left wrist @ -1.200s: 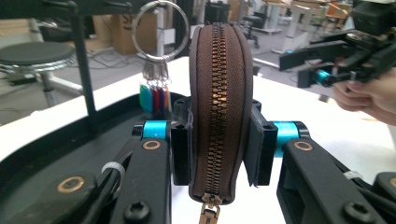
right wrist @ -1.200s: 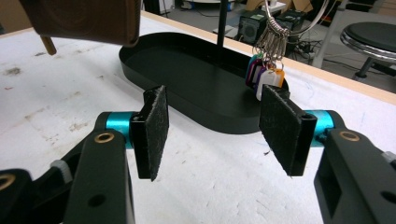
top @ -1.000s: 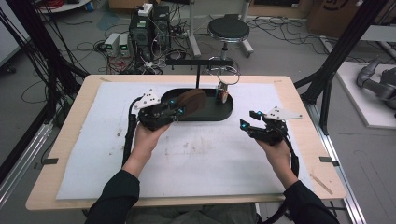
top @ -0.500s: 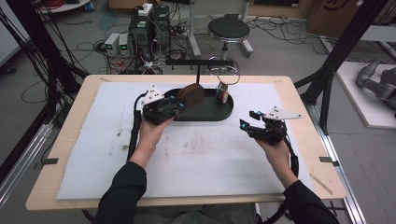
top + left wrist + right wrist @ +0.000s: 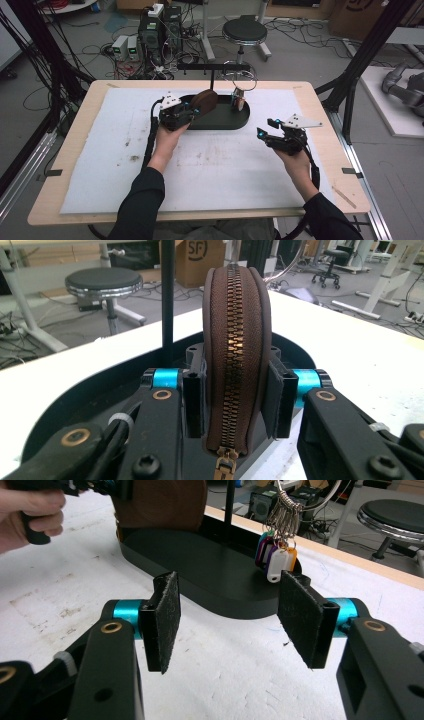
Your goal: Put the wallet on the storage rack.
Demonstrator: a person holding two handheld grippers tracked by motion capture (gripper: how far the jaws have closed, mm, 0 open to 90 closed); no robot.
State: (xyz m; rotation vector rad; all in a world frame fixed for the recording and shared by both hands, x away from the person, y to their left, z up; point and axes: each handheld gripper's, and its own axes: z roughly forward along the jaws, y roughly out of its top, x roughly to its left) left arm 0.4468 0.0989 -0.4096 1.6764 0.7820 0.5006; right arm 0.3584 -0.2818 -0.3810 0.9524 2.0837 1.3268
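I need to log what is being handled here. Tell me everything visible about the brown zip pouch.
The brown zip pouch is a rounded case that looks like fabric or leather, with a brass-coloured zipper running along its edge, closed as far as it shows, the pull hanging at the bottom. It stands on edge, clamped between the pads of the left gripper, over the left end of the black oval tray.

In the left gripper view, the brown zipped pouch (image 5: pixel 235 355) hides the middle of the black oval tray (image 5: pixel 100 395) behind it, and the zip pull is cut off by the bottom edge. In the right gripper view, the pouch's top is cut off above, and the lettering on the key tags (image 5: pixel 275 560) is too small to read.
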